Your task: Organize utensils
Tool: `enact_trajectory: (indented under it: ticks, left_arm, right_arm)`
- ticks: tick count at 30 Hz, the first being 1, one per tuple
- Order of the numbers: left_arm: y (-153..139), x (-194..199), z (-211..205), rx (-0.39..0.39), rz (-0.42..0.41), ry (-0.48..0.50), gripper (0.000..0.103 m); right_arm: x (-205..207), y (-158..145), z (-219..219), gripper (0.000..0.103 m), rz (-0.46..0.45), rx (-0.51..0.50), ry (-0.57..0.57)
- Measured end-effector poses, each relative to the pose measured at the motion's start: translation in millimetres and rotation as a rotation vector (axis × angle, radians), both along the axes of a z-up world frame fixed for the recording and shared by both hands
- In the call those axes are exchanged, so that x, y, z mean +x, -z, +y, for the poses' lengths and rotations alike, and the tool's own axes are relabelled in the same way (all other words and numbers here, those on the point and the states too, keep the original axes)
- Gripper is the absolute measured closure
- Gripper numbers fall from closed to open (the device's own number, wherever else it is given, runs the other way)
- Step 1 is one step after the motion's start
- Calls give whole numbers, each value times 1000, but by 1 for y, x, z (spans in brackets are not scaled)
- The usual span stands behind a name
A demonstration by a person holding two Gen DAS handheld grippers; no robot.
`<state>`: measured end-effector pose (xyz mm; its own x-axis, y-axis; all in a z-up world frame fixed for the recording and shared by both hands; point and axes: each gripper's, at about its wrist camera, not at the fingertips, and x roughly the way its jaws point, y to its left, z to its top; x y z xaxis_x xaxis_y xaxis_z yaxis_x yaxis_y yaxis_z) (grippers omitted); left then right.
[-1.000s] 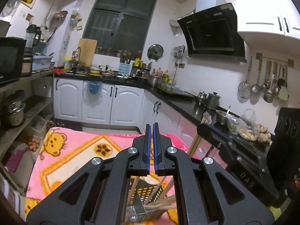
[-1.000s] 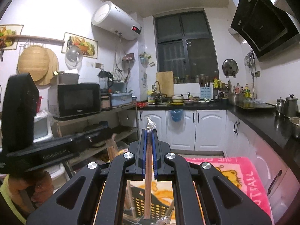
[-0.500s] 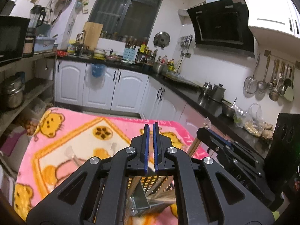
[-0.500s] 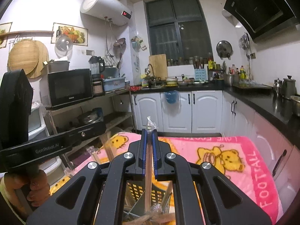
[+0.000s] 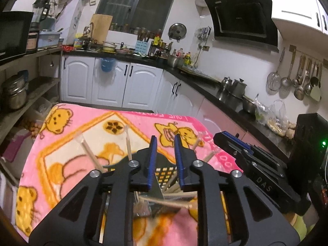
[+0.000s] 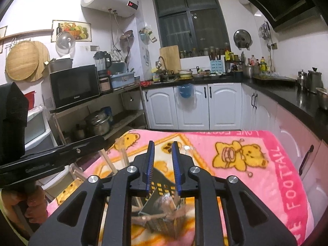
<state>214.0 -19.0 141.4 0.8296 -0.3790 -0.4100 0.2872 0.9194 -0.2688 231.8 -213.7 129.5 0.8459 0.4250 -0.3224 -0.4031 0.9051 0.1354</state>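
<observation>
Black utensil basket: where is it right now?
The black utensil basket sits on the pink blanket, low centre in both wrist views, just beyond and below the left tongs, with wooden sticks poking out.

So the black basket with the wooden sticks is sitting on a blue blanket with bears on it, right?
Not quite. The blanket is pink, not blue, as the right wrist view shows clearly. The rest holds: the black basket with the wooden sticks sits on it, and the blanket has yellow bears printed on it.
</observation>
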Motion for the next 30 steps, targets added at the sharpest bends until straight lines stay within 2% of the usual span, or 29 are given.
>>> enact_trajectory:
  ticks: [8,13,17,20,23,25,30]
  left_arm:
    - [2,-29,-1,31,-12,13,71]
    - [8,-43,1,36,-1,14,58]
    - [17,-50,6,33,23,-1,42]
    - [24,-57,10,42,36,-21,24]
    - [32,-65,15,41,52,-38,16]
    - [39,-69,19,45,66,-52,12]
    - [54,-77,26,55,94,-72,11]
  right_arm:
    - [-23,2,-9,73,12,-6,-11]
    - [-43,5,-13,60,7,-20,-13]
    - [-57,11,-16,53,14,-26,-16]
    - [-67,17,-17,41,13,-45,-8]
    - [-75,26,-17,35,26,-59,-11]
    - [-80,33,-17,30,37,-68,-11]
    - [-89,51,-12,24,70,-101,-19]
